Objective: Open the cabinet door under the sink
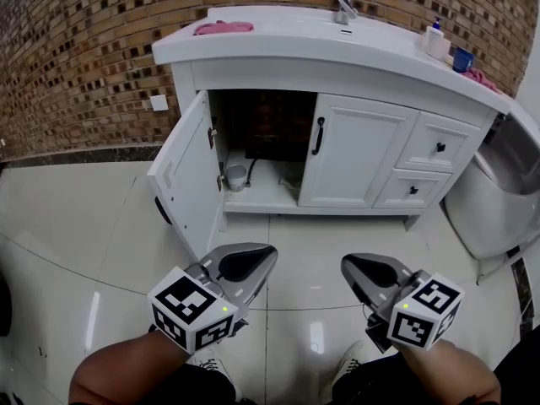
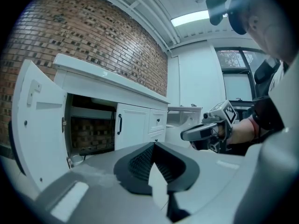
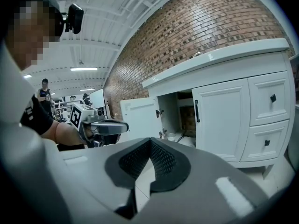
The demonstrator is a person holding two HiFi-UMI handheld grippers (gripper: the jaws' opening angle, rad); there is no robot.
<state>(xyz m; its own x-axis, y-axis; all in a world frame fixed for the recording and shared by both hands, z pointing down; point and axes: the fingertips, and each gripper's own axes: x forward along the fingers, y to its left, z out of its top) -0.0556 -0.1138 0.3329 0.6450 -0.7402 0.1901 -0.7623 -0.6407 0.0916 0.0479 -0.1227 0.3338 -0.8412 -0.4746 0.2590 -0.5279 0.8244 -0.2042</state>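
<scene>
The white sink cabinet [image 1: 337, 70] stands against the brick wall. Its left door [image 1: 187, 171] is swung wide open, and the dark inside [image 1: 261, 133] shows with a small cup [image 1: 236, 176] on the shelf. The right door [image 1: 359, 150] with its black handle [image 1: 318, 136] is closed. My left gripper [image 1: 253, 258] and right gripper [image 1: 359, 268] hang low over the floor, well short of the cabinet, both shut and holding nothing. The open door [image 2: 39, 125] fills the left of the left gripper view. In the right gripper view the open door [image 3: 140, 120] stands left of the closed door [image 3: 222, 118].
Two drawers [image 1: 439, 146] sit right of the closed door. A white and grey fixture [image 1: 498, 192] stands at the far right. On the counter lie a pink cloth [image 1: 223, 28], a faucet [image 1: 346, 7], a soap bottle [image 1: 434, 36] and a blue cup [image 1: 462, 59]. Glossy tiles [image 1: 84, 226] cover the floor.
</scene>
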